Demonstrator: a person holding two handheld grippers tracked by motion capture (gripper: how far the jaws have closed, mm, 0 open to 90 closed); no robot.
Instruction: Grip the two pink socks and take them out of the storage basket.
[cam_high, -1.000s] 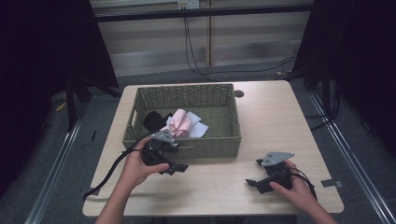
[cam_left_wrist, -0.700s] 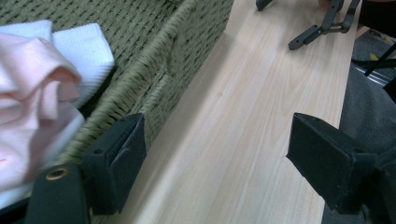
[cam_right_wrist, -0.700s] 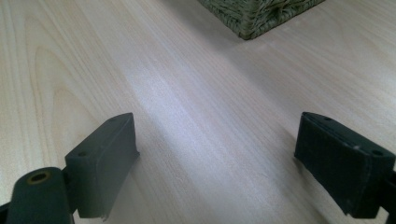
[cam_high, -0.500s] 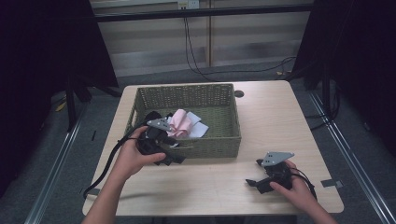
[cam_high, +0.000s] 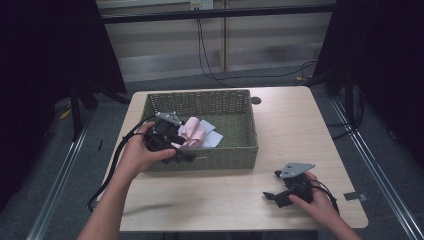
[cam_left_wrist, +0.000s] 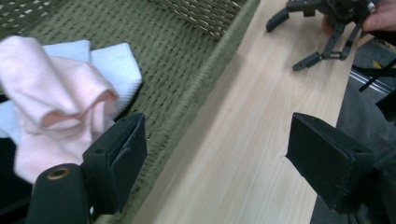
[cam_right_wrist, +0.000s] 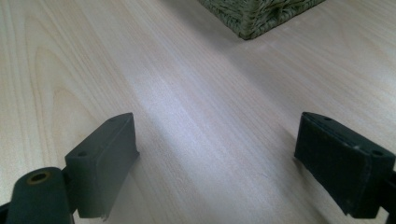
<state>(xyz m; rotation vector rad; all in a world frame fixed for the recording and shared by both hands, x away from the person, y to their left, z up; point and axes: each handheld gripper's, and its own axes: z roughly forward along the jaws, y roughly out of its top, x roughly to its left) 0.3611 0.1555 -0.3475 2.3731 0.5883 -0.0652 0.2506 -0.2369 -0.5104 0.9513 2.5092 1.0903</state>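
Note:
A green woven basket (cam_high: 240, 107) stands on the table's left half. Inside it lie a crumpled pink cloth (cam_high: 191, 131) and a white cloth (cam_high: 214, 138). My left gripper (cam_high: 186, 156) hangs open over the basket's front wall near its left end. In the left gripper view the pink cloth (cam_left_wrist: 60, 102) and white cloth (cam_left_wrist: 119, 63) sit just beyond the left jaw, and the left gripper (cam_left_wrist: 219, 163) straddles the basket wall (cam_left_wrist: 205, 70), with nothing between its jaws. My right gripper (cam_high: 272, 186) rests open on the table at front right. In the right gripper view, bare wood lies between the jaws of the right gripper (cam_right_wrist: 224, 163).
The wooden table (cam_high: 290, 130) has free room right of the basket and along its front edge. A basket corner (cam_right_wrist: 257, 14) shows far ahead of the right gripper. A cable (cam_high: 112, 165) trails off the table's left side. Dark floor surrounds the table.
My left gripper has risen from the table in front of the basket and moved up and back over the basket's front-left rim. The right gripper has stayed put.

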